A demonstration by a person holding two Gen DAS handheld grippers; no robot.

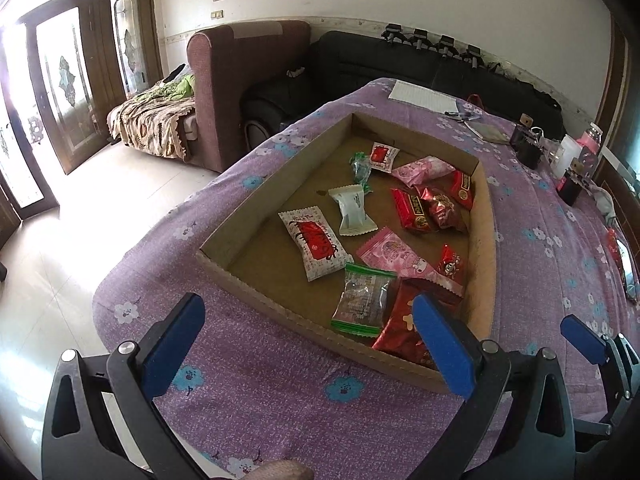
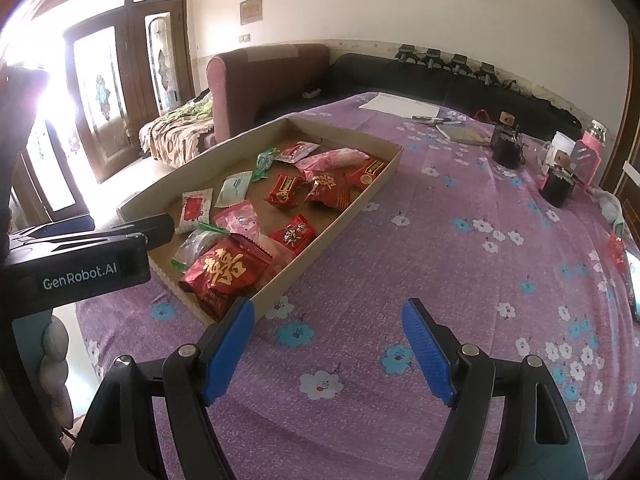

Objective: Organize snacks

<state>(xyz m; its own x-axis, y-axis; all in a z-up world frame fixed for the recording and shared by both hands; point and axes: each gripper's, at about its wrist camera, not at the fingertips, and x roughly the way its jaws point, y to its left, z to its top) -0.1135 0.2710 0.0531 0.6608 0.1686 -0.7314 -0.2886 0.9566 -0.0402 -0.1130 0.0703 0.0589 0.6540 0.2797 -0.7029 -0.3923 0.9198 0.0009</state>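
Observation:
A shallow cardboard tray [image 1: 486, 216] lies on the purple flowered cloth and holds several wrapped snacks: red packets [image 1: 412, 210], pink packets [image 1: 394, 254], a white-green packet [image 1: 352, 210], a white-red packet [image 1: 316, 242] and a clear green-edged packet [image 1: 360, 300]. The tray shows in the right wrist view [image 2: 352, 208] too, with a large red packet [image 2: 224, 270] at its near end. My left gripper [image 1: 308, 320] is open and empty, hovering over the tray's near corner. My right gripper [image 2: 328, 324] is open and empty above bare cloth, right of the tray.
At the table's far right stand black clip stands [image 2: 506, 146], a white cup [image 2: 562, 144] and a pink bottle [image 2: 592, 148]. Paper [image 2: 398, 106] and pens [image 2: 436, 120] lie at the far edge. Sofas [image 1: 248, 76] stand behind; the table edge drops to tiled floor on the left.

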